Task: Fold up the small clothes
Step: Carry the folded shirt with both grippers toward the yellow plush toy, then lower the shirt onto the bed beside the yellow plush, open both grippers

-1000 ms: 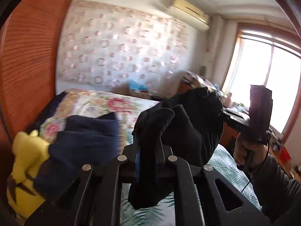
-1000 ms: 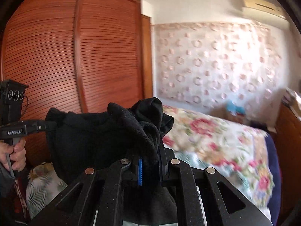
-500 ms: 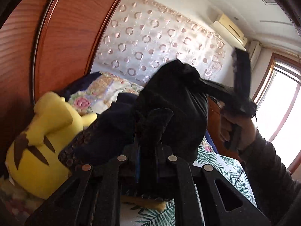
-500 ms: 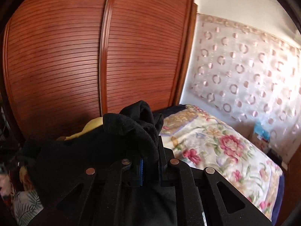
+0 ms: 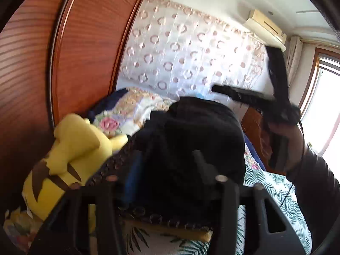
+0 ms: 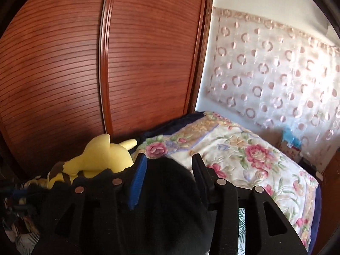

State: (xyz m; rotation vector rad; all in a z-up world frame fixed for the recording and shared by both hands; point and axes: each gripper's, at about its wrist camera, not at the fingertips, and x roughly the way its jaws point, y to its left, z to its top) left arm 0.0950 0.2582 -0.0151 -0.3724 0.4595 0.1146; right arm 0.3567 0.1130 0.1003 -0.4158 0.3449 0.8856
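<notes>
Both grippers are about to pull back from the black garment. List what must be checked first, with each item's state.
1. Left gripper jaws apart: ok.
2. Right gripper jaws apart: ok.
3. Black garment free of both grippers' fingers: cannot tell; cloth lies between the jaws in both views.
4. Garment supported underneath: ok; in the left wrist view it rests on the dark dotted cloth.
5. Fold neat: cannot tell; the garment looks bunched and its edges are hidden.
6. Yellow plush toy out of the pull-back path: ok; it lies off to the left.

Matt black knit garment (image 6: 165, 191), plush yellow toy (image 6: 102, 157), ribbed glossy wood wardrobe (image 6: 106, 63).
</notes>
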